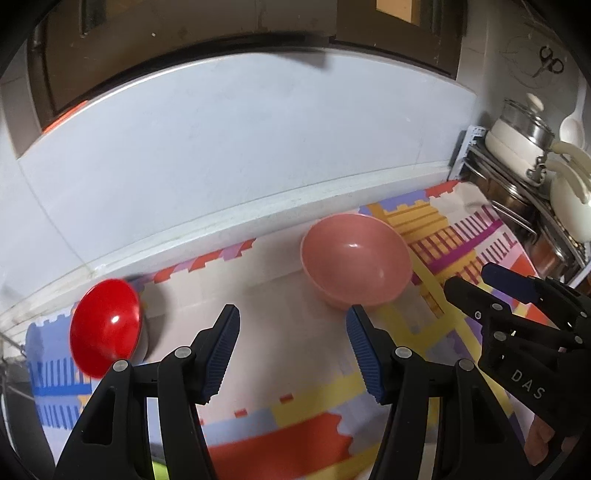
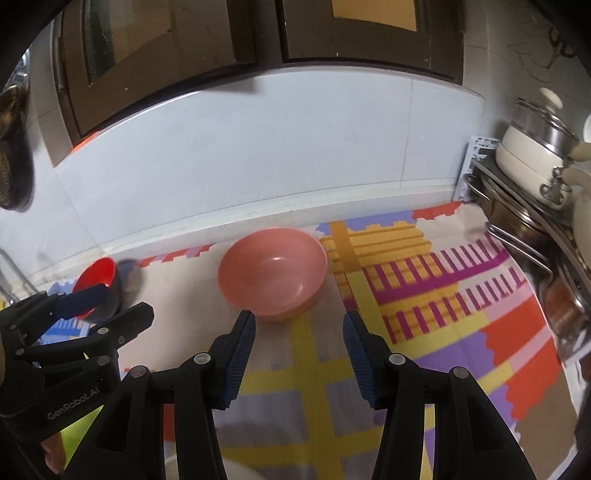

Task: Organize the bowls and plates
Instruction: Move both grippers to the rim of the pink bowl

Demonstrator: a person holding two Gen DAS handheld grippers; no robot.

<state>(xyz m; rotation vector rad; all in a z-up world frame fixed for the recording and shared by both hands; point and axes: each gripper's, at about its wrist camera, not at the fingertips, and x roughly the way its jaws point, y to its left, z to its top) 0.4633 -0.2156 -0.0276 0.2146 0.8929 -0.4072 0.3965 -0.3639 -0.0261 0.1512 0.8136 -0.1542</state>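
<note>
Two bowls stood on one patterned mat (image 1: 314, 398): one pink bowl (image 1: 356, 260) at about one o'clock and one red bowl (image 1: 105, 326) at nine o'clock. One lidded pot (image 1: 517, 136) sat at two o'clock. Two grippers were counted.

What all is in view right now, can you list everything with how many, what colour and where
pink bowl: 1, pink, upright on the mat near the back wall, ahead of both grippers
red bowl: 1, red inside and dark outside, tilted on its side at the mat's left end
patterned mat: 1, multicoloured, covering the counter
lidded pot: 1, cream with a steel lid, on the rack at right
metal rack: 1, steel, right edge of the counter
cabinet doors: 2, dark brown, above the wall
left gripper: 1, black with blue pads, open, empty
right gripper: 1, black with blue pads, open, empty
</note>
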